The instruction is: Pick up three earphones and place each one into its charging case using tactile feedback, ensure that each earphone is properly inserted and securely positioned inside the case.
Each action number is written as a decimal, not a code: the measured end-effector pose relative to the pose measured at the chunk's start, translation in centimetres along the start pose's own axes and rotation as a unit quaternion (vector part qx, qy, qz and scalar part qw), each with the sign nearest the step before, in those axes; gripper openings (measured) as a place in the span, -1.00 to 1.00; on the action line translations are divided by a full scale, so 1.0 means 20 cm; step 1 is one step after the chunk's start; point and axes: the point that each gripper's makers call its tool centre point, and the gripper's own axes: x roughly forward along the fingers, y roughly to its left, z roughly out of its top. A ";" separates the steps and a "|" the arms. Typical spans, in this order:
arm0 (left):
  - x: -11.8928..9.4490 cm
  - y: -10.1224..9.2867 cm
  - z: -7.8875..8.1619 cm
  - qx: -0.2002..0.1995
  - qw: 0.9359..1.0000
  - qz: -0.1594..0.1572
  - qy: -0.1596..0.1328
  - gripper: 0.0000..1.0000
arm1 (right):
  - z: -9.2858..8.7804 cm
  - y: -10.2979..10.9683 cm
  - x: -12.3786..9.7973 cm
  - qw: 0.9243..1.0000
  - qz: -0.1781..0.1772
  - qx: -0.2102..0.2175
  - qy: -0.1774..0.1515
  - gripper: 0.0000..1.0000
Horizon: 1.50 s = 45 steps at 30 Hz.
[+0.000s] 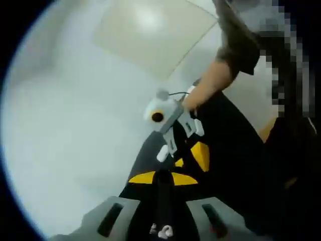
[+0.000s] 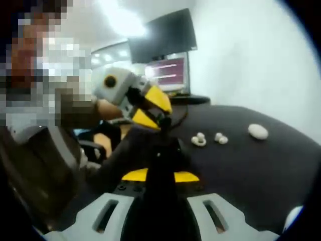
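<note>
In the right gripper view the right claw [image 2: 159, 175] is rising from six o'clock with its yellow-backed jaws standing pressed together on nothing that can be made out, so it is reading as closed and empty. Just past it, toward eleven o'clock, the left claw [image 2: 150, 111] is hanging in the air with its yellow jaws meeting at the tips, closed, though whether anything tiny is pinched there is too blurred to tell. Farther out on the dark worktop [image 2: 251, 170], toward two o'clock, two small white earphones [image 2: 198, 140] are lying near each other, with a white oval charging case [image 2: 258, 131] sitting a little beyond them; a monitor [image 2: 169, 74] is glowing at the back near twelve o'clock. These earphones are looking very light, hard and smooth, so they are probably going to slip or flick away under a hard pinch; a gentle squeeze across the rounded body seems safer than taking the stem. In the left gripper view the left claw's own jaws are closing together at six o'clock, and beyond them, near twelve o'clock, the right claw is coming in from the right, held by a person's hand [image 1: 200, 95]. That view is giving the pale wall and the person's arm, whereas the right gripper view is the one giving the earphones, case and monitor.
</note>
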 end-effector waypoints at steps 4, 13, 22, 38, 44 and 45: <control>0.01 -0.03 -0.02 0.038 0.999 -0.008 0.015 -0.84 | 0.00 0.00 0.00 1.000 0.000 -0.001 0.000 -0.64; 0.03 -0.07 -0.02 0.058 0.998 -0.020 0.020 -0.84 | 0.00 0.00 0.00 1.000 -0.001 -0.002 0.001 -0.64; 0.03 -0.07 -0.02 0.082 0.996 -0.037 0.029 -0.84 | 0.00 0.00 0.00 1.000 0.000 -0.005 0.001 -0.64; 0.03 -0.10 -0.01 0.151 0.985 -0.073 0.049 -0.84 | 0.00 0.00 0.00 1.000 0.000 -0.010 0.001 -0.64; 0.03 -0.13 -0.04 0.146 0.983 -0.093 0.053 -0.84 | 0.00 0.01 0.00 1.000 0.000 -0.012 0.001 -0.64; 0.03 -0.13 -0.04 0.147 0.983 -0.093 0.053 -0.84 | 0.00 0.01 0.00 1.000 -0.001 -0.013 0.001 -0.64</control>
